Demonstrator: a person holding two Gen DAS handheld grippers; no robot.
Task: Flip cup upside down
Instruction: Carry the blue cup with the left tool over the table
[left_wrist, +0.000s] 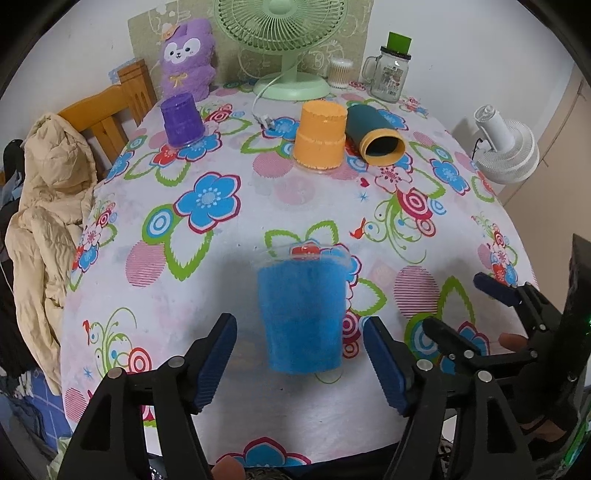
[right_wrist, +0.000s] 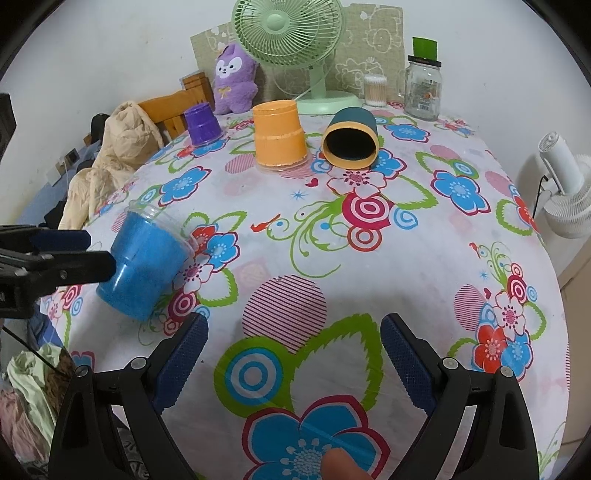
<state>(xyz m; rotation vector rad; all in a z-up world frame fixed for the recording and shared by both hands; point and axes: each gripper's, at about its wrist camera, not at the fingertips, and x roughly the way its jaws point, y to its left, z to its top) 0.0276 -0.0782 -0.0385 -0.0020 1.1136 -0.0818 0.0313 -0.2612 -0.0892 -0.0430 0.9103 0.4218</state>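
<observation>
The blue cup (left_wrist: 301, 314) is seen near the front edge of the bench (left_wrist: 229, 258), upright or slightly tilted with its clear rim uppermost, between the spread fingers of the left tool (left_wrist: 300, 360). No contact between pads and cup wall can be confirmed; in the right wrist view one left finger lies just beside or against the cup's side. The right tool (right_wrist: 293, 363) is held spread over bare cloth, gripping nothing.

Likely trouble: the cup is judged thin and light, so a hard squeeze could buckle the wall, and a loose one could let it slip during the turn. Being close to the bench edge, a dropped cup could roll off. The blur on the cup suggests it may be unsteady.

Of the containers, the purple cup (left_wrist: 183, 120) and orange cup (left_wrist: 319, 136) are already set mouth down. The teal cup (left_wrist: 375, 134) lies on its side, touching the orange one, its dark inside apparently empty. The jar (left_wrist: 388, 75) at the back is lidded; its contents cannot be told
</observation>
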